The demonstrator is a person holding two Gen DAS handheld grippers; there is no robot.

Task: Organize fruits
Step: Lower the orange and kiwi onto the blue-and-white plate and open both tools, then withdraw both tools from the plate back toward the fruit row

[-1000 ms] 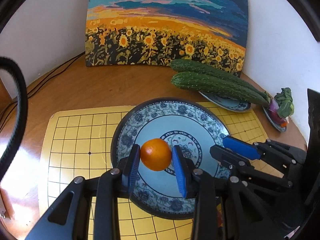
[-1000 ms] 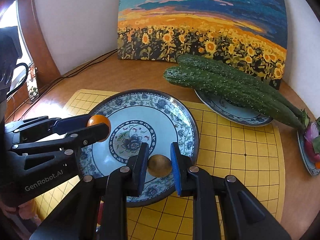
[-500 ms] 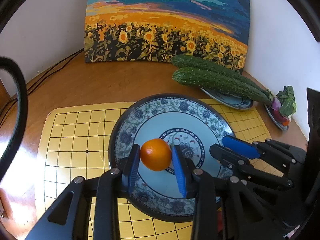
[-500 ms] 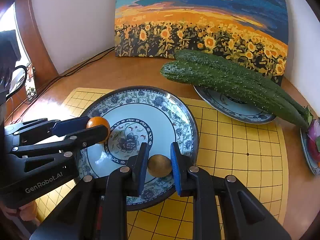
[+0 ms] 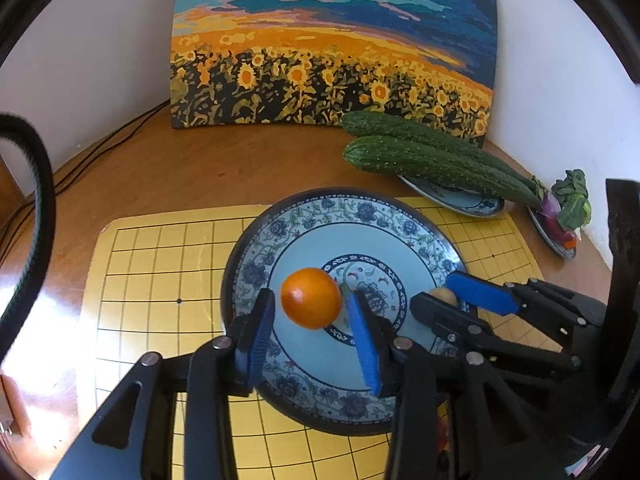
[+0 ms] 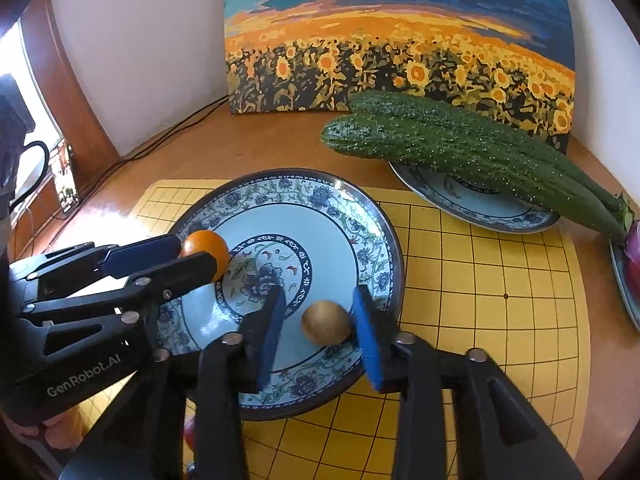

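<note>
Between opening left fingers [image 5: 260,336], orange [image 5: 311,298] sits on plate [image 5: 360,216].

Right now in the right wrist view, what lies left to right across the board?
left gripper → orange fruit → brown fruit between the right gripper's opening jaws → cucumbers

The right gripper [image 6: 316,326] is opening its jaws over the near rim of the blue-patterned plate [image 6: 352,216]. A small brown fruit [image 6: 326,322] sits on the plate between the blue pads, touching the right one and clear of the left. To the left, the left gripper [image 6: 188,254] reaches in sideways with an orange fruit [image 6: 208,250] at its tips (how tightly is unclear). Beyond the tips, two cucumbers [image 6: 460,148] lie across a smaller plate [image 6: 480,204], before a sunflower painting [image 6: 400,36].
</note>
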